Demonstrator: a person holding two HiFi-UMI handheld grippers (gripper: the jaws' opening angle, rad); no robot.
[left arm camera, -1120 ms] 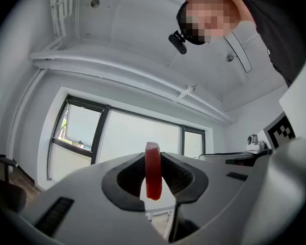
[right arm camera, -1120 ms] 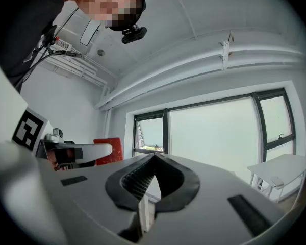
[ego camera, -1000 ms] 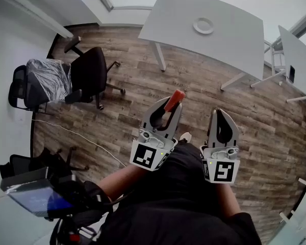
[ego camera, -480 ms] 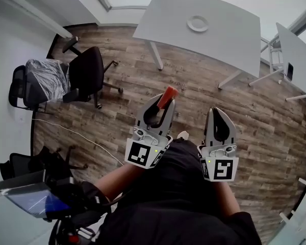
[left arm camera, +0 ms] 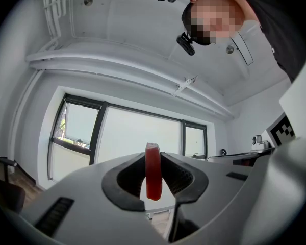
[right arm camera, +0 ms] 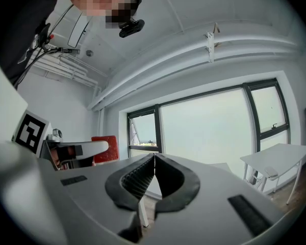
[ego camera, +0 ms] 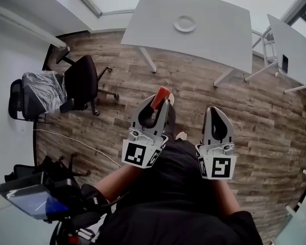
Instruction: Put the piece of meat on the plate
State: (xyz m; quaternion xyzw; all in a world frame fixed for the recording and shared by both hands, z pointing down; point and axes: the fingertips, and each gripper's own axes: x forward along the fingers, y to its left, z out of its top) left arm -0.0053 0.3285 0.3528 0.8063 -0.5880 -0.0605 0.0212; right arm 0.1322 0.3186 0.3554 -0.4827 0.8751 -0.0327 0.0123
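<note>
A flat red piece of meat (ego camera: 160, 97) is clamped on edge between the tips of my left gripper (ego camera: 161, 103); in the left gripper view the red slab (left arm camera: 153, 177) stands upright in the jaws. My right gripper (ego camera: 214, 111) hangs beside it, shut with nothing in it, its pads meeting in the right gripper view (right arm camera: 154, 160), where the meat (right arm camera: 104, 148) shows at the left. A white plate (ego camera: 185, 23) lies on the grey table (ego camera: 214, 34) far ahead. Both grippers hover over the wood floor, short of the table.
A black office chair (ego camera: 81, 80) and a chair wrapped in plastic (ego camera: 41, 88) stand at the left. A second white table (ego camera: 290, 50) is at the right. A cable (ego camera: 76, 142) runs across the floor. Large windows (left arm camera: 137, 142) fill the wall ahead.
Both grippers have moved forward towards the grey table, which now sits lower and left in the head view. The meat stays clamped in the left gripper.
</note>
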